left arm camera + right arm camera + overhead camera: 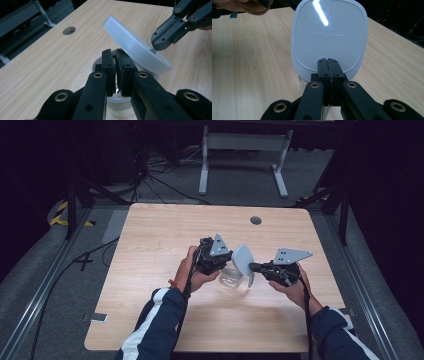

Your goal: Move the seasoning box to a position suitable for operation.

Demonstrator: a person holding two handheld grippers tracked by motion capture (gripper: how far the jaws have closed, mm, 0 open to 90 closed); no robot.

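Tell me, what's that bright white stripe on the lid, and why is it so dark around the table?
In the right gripper view, the stripe is glare from a light on the shiny white lid. In the high view, the table is lit while the room around it falls into darkness. In the left gripper view, the nearest jaws look slightly soft.

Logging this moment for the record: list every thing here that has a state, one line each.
Lid: off the container, tilted up on edge, pinched at its rim.
Container: clear, upright on the table, open at the top, rim pinched.
Left gripper: jaws shut on the container's wall.
Right gripper: jaws shut on the lid.
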